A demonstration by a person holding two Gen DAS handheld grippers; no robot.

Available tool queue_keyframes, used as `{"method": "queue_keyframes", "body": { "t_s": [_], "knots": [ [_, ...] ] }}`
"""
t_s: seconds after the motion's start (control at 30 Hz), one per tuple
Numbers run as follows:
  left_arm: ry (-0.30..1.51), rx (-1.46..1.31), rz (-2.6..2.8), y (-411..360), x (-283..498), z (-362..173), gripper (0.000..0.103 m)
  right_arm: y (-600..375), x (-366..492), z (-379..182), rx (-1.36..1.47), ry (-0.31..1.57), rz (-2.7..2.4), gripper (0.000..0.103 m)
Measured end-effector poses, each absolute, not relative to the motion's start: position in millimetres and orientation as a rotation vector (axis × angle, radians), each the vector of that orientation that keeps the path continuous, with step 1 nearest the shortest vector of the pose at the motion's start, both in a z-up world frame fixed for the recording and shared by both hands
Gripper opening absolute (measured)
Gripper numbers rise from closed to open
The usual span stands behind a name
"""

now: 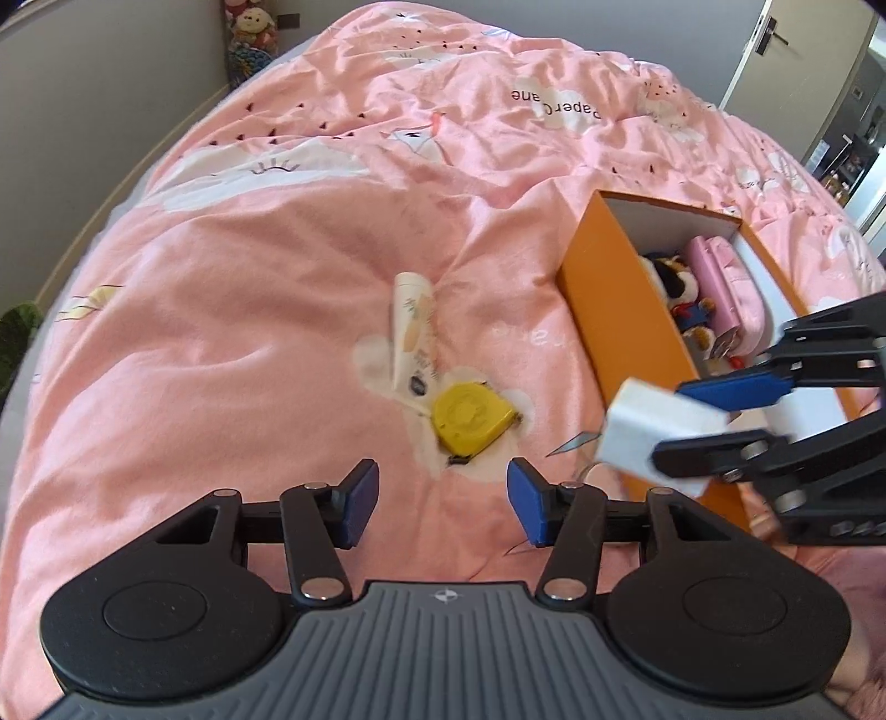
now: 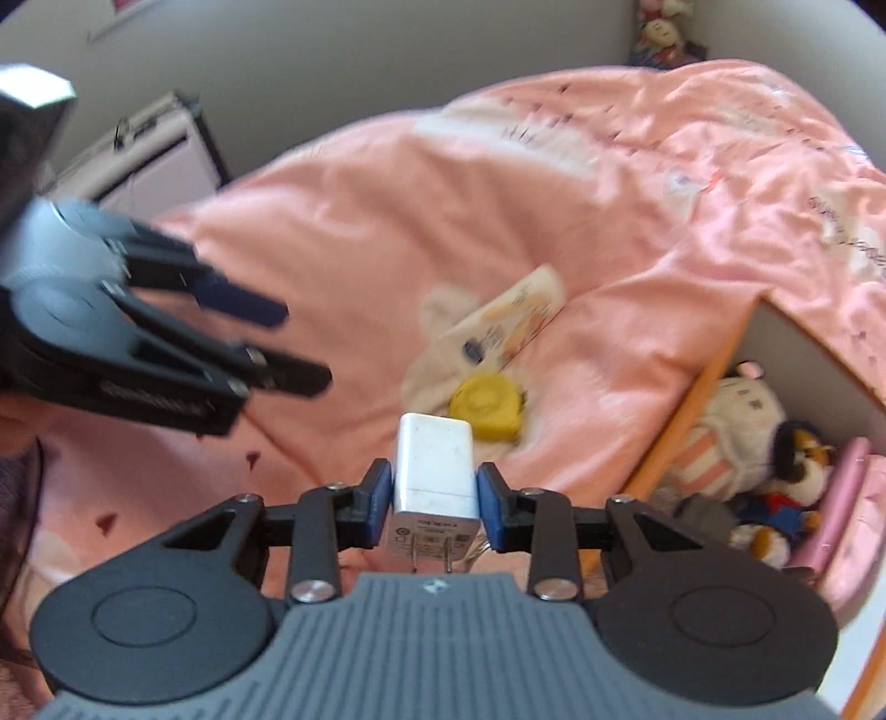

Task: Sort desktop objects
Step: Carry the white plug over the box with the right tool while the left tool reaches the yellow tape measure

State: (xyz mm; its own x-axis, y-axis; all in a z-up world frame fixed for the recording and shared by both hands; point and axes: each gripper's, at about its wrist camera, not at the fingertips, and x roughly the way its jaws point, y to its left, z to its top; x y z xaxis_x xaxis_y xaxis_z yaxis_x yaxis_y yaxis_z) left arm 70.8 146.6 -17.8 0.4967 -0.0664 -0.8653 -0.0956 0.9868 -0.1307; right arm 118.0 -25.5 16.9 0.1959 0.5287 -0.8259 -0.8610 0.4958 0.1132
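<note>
My right gripper [image 2: 434, 498] is shut on a white charger plug [image 2: 434, 471], held above the pink bedspread beside the orange box; it also shows in the left wrist view [image 1: 659, 437]. My left gripper [image 1: 443, 498] is open and empty, just in front of a yellow tape measure [image 1: 470, 415] that lies on the bed. A cream tube [image 1: 412, 338] lies touching the tape measure's far side. The orange box [image 1: 614, 288] holds plush toys [image 1: 678, 288] and pink items [image 1: 725, 288].
The pink bedspread [image 1: 249, 310] covers the whole surface, with wrinkles. A grey wall runs along the left. A door [image 1: 797, 55] and dark shelving are at the far right. Stuffed toys [image 1: 252, 39] sit at the far left corner.
</note>
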Motion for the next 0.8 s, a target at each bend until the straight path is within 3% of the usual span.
{"method": "queue_keyframes", "body": {
  "t_s": [0.27,0.8],
  "knots": [
    [1.131,-0.345,0.021,147.1,118.9,-55.1,0.061,-95.2,156.9,38.1,-0.313,0.902,0.767,0.036],
    [1.211,-0.682,0.235,166.1,153.3,-136.1,0.061,-159.2,200.5,-17.2,-0.237,1.017,0.559,0.036]
  ]
}}
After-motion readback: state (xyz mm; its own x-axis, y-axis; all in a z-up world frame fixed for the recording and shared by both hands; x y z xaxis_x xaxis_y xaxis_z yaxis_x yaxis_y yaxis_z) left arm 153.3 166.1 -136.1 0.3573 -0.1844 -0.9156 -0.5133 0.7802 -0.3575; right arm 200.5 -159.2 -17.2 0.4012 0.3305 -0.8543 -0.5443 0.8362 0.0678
